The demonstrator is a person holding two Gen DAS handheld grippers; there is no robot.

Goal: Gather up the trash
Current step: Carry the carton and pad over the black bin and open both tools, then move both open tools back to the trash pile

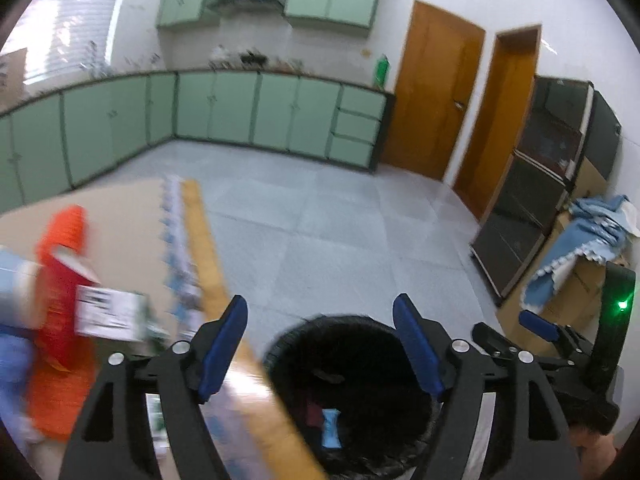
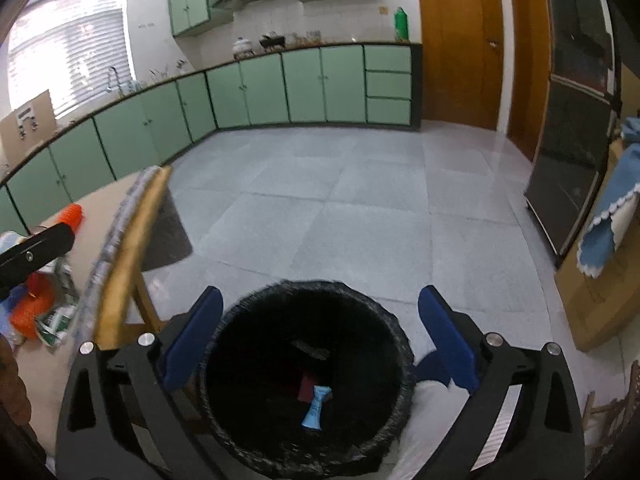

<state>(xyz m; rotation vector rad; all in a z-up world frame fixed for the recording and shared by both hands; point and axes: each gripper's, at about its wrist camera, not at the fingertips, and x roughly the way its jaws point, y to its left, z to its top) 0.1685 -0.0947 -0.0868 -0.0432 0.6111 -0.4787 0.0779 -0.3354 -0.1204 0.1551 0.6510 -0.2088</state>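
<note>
A black round trash bin (image 2: 308, 384) stands on the floor beside the table; it also shows in the left wrist view (image 1: 352, 392). Inside lie a blue wrapper (image 2: 316, 406) and a dark red piece (image 2: 307, 387). My right gripper (image 2: 320, 340) is open and empty, right above the bin's mouth. My left gripper (image 1: 320, 350) is open and empty, over the table edge and the bin's left rim. On the table lie an orange crumpled wrapper (image 1: 60, 320), a white-green carton (image 1: 112, 312) and a blue item (image 1: 16, 368). The right gripper (image 1: 540, 326) shows at the left view's right edge.
The table (image 2: 132, 236) has a wooden edge with a patterned strip. Green cabinets (image 2: 304, 84) line the far walls. A dark cabinet (image 2: 568, 128), wooden doors (image 2: 456, 40) and a cardboard box with a blue cloth (image 2: 608, 216) stand at right. Grey tile floor lies between.
</note>
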